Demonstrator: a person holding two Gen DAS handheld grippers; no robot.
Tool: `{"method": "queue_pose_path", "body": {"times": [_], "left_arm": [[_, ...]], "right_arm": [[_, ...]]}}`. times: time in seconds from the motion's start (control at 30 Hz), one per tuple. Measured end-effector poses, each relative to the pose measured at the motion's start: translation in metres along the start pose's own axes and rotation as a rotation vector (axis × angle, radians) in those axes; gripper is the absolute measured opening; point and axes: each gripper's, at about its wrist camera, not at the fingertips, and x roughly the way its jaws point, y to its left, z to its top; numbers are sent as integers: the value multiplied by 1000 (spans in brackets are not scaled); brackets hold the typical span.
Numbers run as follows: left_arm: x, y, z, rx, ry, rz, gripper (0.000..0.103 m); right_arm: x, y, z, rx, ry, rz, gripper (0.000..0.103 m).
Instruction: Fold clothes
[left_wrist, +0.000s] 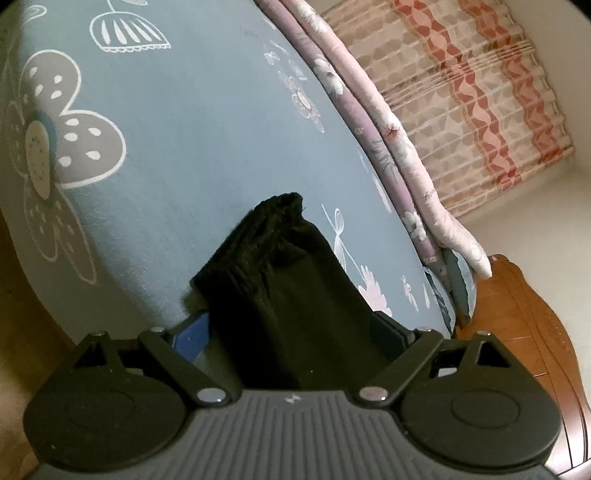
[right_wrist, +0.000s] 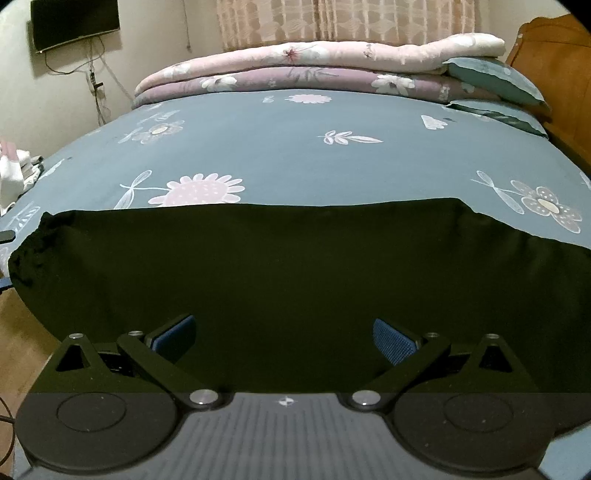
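Start at your left: the left gripper (left_wrist: 291, 325) has its 2 jaws spread wide, and the gathered end of the black garment (right_wrist: 295, 280) runs up between them. The blue pad (left_wrist: 192, 338) on one side shows clear of the cloth, so nothing looks pinched yet; the other pad is too dark to read. Before you close, slide deeper so both layers of that bunched, elastic-looking end (left_wrist: 277, 218) sit well inside the pads, not just the top ply.

The garment itself lies flat across the near edge of the bed (right_wrist: 295, 147), on the blue flowered sheet, its far edge fairly straight from side to side.

Moving right, your right gripper (right_wrist: 284, 332) also stands wide open, hovering over the middle of the dark cloth, with both blue pads bare. I judge this is the setup for a fold: take a matching hold on the right side, keep both hands level, and carry the cloth over in 1 even sweep so the edges meet without a twist.
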Motion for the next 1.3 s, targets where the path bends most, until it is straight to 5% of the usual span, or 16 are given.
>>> {"method": "queue_pose_path", "body": {"times": [0.37, 0.73, 0.97, 1.13, 1.3], "left_arm": [[-4, 7, -7, -28, 9, -40, 91], [0, 26, -7, -100, 50, -174, 92], [-1, 31, -2, -121, 74, -263, 92], [-1, 30, 1, -110, 89, -304, 92], [-4, 31, 2, -105, 97, -335, 92]], "right_arm": [[4, 17, 11, -62, -7, 46, 103], [31, 155, 49, -477, -53, 292, 103], [53, 255, 39, -721, -45, 406, 103], [62, 298, 25, -813, -38, 411, 103], [69, 321, 17, -849, -30, 379, 88]]}}
